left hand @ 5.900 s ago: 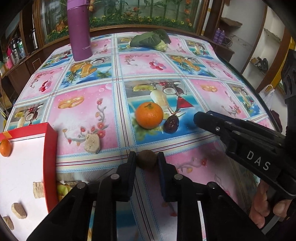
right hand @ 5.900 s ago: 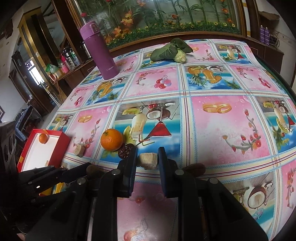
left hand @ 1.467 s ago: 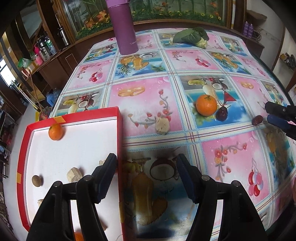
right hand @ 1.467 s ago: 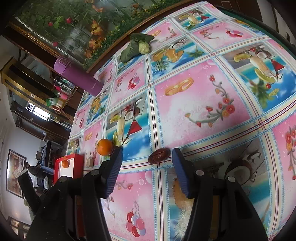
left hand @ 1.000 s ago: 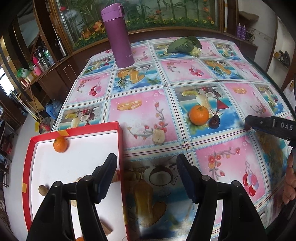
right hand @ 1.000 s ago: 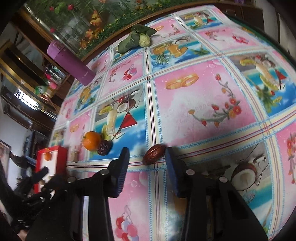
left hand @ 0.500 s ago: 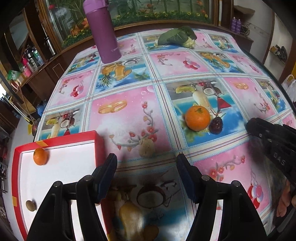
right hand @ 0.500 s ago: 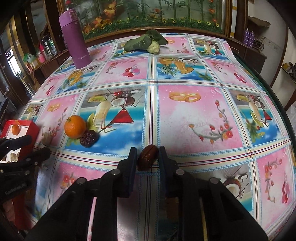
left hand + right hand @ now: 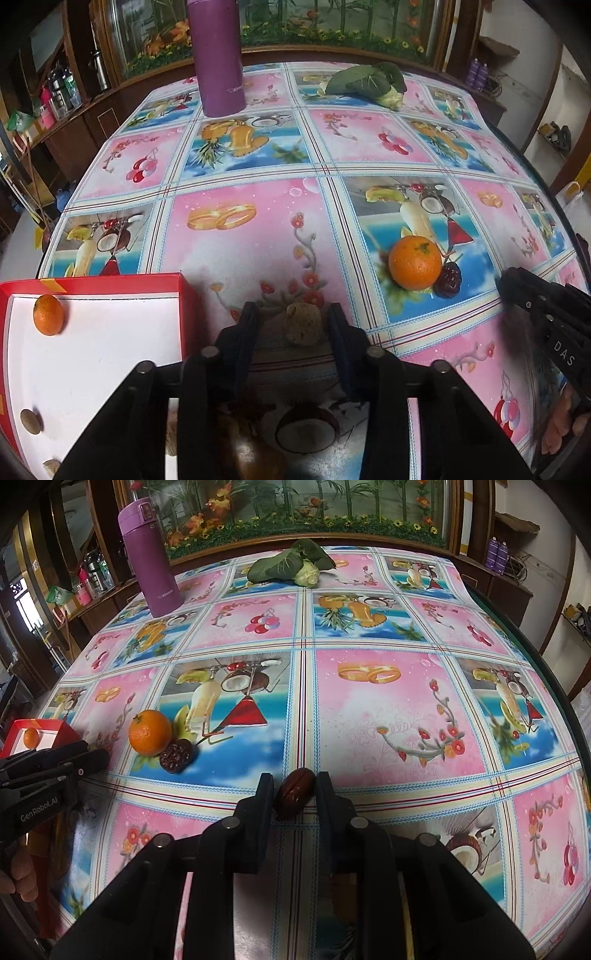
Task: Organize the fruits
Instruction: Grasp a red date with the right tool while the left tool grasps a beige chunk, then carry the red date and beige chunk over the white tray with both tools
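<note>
My left gripper (image 9: 293,319) is open and straddles a beige dried fruit piece (image 9: 303,326) on the tablecloth, with a small gap on each side. Just to its left is the red tray (image 9: 181,314) with a white floor, holding a small orange (image 9: 48,315) and a brown round piece (image 9: 31,421). My right gripper (image 9: 294,786) is shut on a brown date (image 9: 295,794), low over the cloth. A large orange (image 9: 149,733) and a dark red wrinkled fruit (image 9: 176,755) lie together between the two grippers.
A purple flask (image 9: 151,554) and a green leafy vegetable (image 9: 291,565) stand at the far side of the table. The table's right edge (image 9: 554,686) curves close by. A hand (image 9: 18,875) holds the left gripper's handle.
My left gripper moved forward from the tray and now brackets the beige piece, fingers closer together. My right gripper closed on the date a second ago and still holds it.
</note>
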Motion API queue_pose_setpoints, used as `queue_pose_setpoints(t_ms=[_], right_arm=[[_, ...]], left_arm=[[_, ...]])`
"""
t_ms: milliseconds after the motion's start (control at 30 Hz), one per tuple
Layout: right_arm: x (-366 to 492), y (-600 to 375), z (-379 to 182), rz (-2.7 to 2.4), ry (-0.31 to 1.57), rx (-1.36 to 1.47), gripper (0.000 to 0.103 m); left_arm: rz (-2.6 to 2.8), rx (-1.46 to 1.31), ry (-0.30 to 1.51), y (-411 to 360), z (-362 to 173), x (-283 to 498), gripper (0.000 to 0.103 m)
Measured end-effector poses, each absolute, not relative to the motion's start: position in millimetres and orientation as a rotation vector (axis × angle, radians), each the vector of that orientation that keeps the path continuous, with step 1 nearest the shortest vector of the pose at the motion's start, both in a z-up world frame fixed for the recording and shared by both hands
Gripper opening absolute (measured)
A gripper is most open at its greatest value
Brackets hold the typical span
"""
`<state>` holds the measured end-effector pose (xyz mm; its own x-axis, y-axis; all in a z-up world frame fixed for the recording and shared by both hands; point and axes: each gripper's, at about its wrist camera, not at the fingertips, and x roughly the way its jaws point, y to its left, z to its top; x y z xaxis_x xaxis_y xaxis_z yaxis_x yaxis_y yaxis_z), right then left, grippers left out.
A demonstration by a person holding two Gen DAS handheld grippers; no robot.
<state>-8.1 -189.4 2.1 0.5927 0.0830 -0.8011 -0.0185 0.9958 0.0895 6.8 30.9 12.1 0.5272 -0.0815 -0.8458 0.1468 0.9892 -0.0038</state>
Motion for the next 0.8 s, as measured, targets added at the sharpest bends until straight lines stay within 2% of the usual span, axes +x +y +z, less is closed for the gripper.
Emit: queue_pose_setpoints(t_ms=[133, 500, 800], right_arm=[[-9.7, -187.0, 2.8, 0.055, 0.935, 0.064, 0.025], [-11.3, -189.4, 4.1, 0.059, 0.931, 0.083, 0.024], [-11.6, -197.8, 9.7, 0.054, 0.895, 0.13, 0.025]], left_arm=[[-0.14, 0.074, 0.991, 29.3, 12.0, 4.6, 0.019], [-0.128, 0.078, 0.975, 19.2, 14.9, -15.2, 0.019], [-0.167, 0.121, 0.885, -4.6, 37.1, -52.4, 0.019]])
